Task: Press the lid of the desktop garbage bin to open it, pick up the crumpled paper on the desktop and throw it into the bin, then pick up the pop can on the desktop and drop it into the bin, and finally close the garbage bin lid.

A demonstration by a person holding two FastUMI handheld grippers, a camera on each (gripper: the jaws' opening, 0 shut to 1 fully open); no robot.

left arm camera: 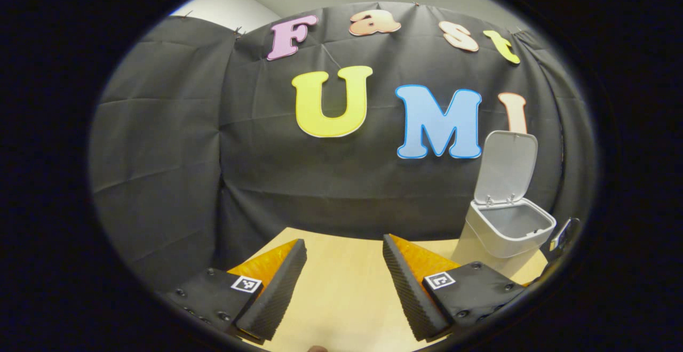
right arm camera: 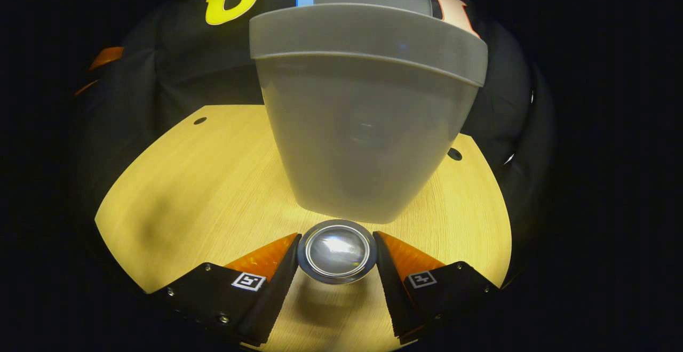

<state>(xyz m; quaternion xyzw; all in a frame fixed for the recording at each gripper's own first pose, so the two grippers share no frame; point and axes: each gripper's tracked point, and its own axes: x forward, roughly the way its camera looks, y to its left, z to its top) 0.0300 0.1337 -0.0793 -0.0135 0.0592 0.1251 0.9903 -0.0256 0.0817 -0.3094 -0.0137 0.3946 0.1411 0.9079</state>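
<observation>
Left gripper (left arm camera: 344, 266) with jaws spread wide and nothing between them, pale wooden bench (left arm camera: 341, 293) beneath, grey garbage bin (left arm camera: 504, 232) at right on the bench, its lid (left arm camera: 507, 165) raised upright

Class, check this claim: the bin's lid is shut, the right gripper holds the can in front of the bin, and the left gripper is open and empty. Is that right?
Not quite. The lid stands open above the bin, as the left gripper view shows. The rest holds: the right gripper grips the can in front of the bin, and the left gripper is open and empty.
</observation>
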